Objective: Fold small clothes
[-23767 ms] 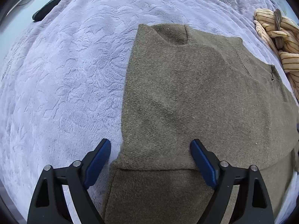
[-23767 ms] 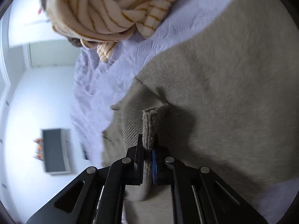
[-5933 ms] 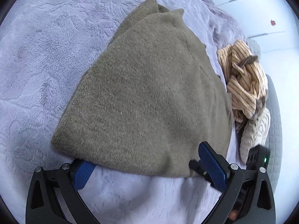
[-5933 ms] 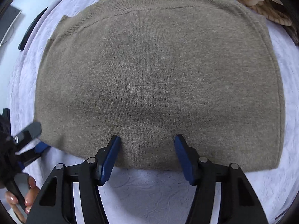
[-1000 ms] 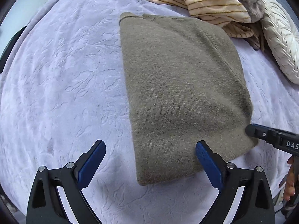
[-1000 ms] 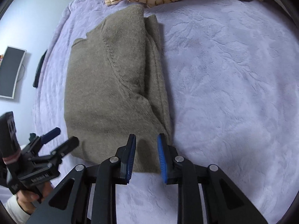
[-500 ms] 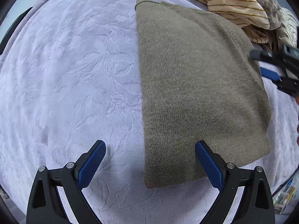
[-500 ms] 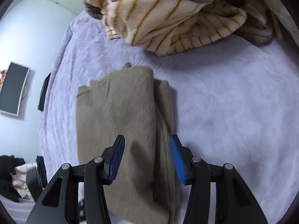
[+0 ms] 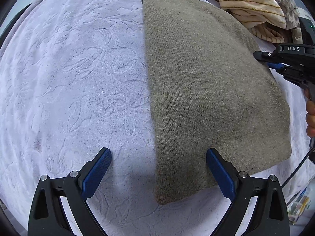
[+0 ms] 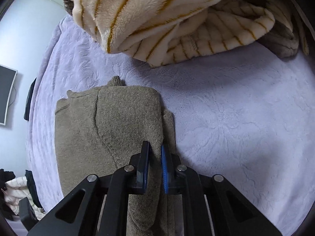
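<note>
- While the folded olive-brown sweater point(image 9: 206, 90) lies flat on the lilac bedspread point(image 9: 78, 78), the left gripper point(image 9: 158, 169) hangs straight above its near corner with its fingers spread wide.
- One blue pad point(image 9: 97, 170) of that left gripper sits over bare bedspread, the other over the sweater's near edge, and nothing is pinched between them.
- Over on the far side of the sweater, the right gripper point(image 10: 155, 165) has its fingers drawn in tight on a ridge of the knit along the folded right-hand edge.
- From the right wrist view, a fold of the sweater point(image 10: 110, 133) stands up between the two pads, squeezed on both sides.
- Seen from the left wrist view, that right gripper point(image 9: 275, 64) reaches in from the picture's right edge, with a person's hand point(image 9: 310, 116) on its handle.
- Just past the sweater's far end, a heap of cream fleece with mustard stripes point(image 10: 167, 23) is piled on the bedspread; whether it touches the sweater I cannot tell.
- Off to the left of the bed in the right wrist view, a dark screen point(image 10: 6, 96) hangs on the pale wall.
</note>
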